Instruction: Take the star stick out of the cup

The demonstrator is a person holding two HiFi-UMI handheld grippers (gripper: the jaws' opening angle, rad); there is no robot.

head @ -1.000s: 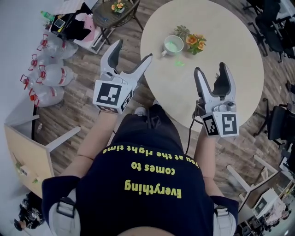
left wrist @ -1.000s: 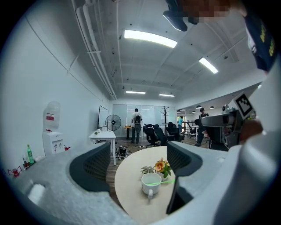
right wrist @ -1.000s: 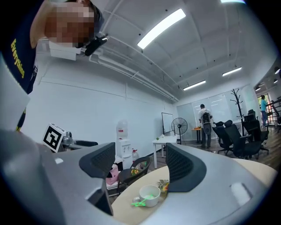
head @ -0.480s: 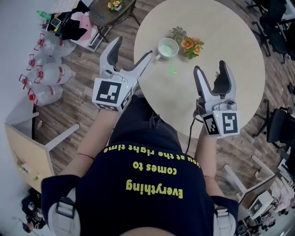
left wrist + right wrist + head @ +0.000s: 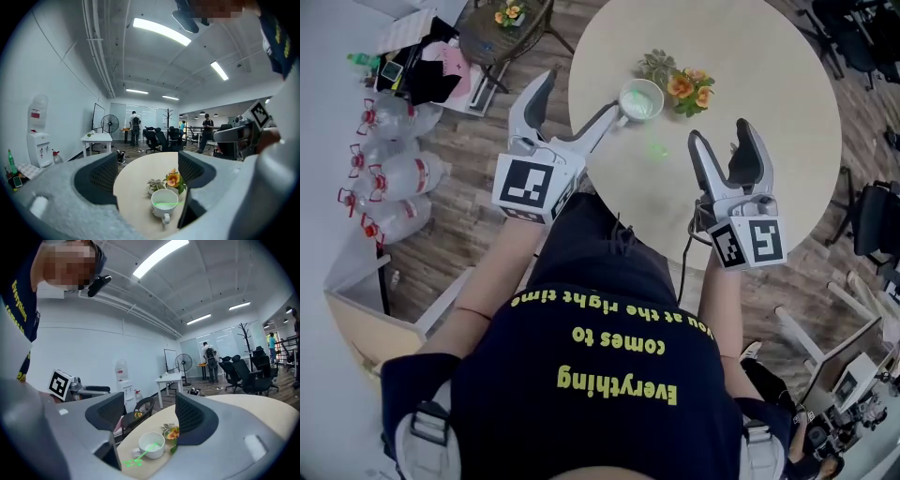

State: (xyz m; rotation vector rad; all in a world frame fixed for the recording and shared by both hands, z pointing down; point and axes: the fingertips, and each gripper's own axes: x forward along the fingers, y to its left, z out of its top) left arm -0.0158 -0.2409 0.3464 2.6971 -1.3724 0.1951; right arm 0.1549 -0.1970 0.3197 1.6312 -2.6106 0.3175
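A white cup (image 5: 640,97) stands on the round beige table (image 5: 769,103), with a green star stick (image 5: 140,454) leaning out of it. The stick's glowing star end (image 5: 656,146) lies on the tabletop just in front of the cup. My left gripper (image 5: 579,97) is open at the table's left edge, its right fingertip close to the cup's handle. The cup (image 5: 164,202) shows low between its jaws. Nearer the table's front edge, my right gripper (image 5: 718,133) is open and empty, a short way right of the star. The cup (image 5: 151,445) sits ahead of my right gripper (image 5: 150,416).
A small potted plant with orange flowers (image 5: 680,84) stands right behind the cup. Large water bottles (image 5: 389,159) lie on the floor at the left, near a small dark side table (image 5: 502,23). Office chairs (image 5: 872,244) stand at the right.
Both grippers have come closer to the cup. The left gripper's right fingertip now reaches the cup's handle side. Both jaws stay open and the cup and stick have not moved.
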